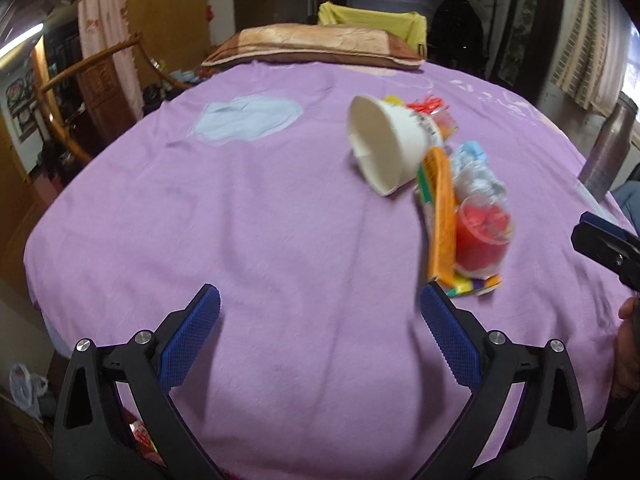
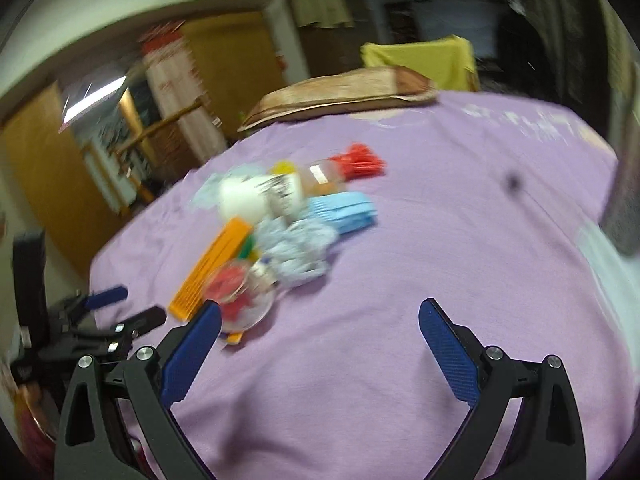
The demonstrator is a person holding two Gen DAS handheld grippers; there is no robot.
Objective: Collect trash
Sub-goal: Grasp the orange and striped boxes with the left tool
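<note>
Lying tipped beyond both spread, empty grippers, left (image 1: 320,304) and right (image 2: 320,320), a smooth white paper cup (image 1: 386,146) tops crinkly wrappers (image 1: 442,216).

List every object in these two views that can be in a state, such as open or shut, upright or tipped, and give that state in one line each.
Left tongs: open, empty, over the purple sheet.
Right tongs: open, empty.
White paper cup: tipped on its side, mouth open, looks empty.
Clear plastic cup: lying tipped, red contents inside.
Orange packet: flat against the pile.
Crumpled tissue: balled up.
Metal bottle: upright.
</note>
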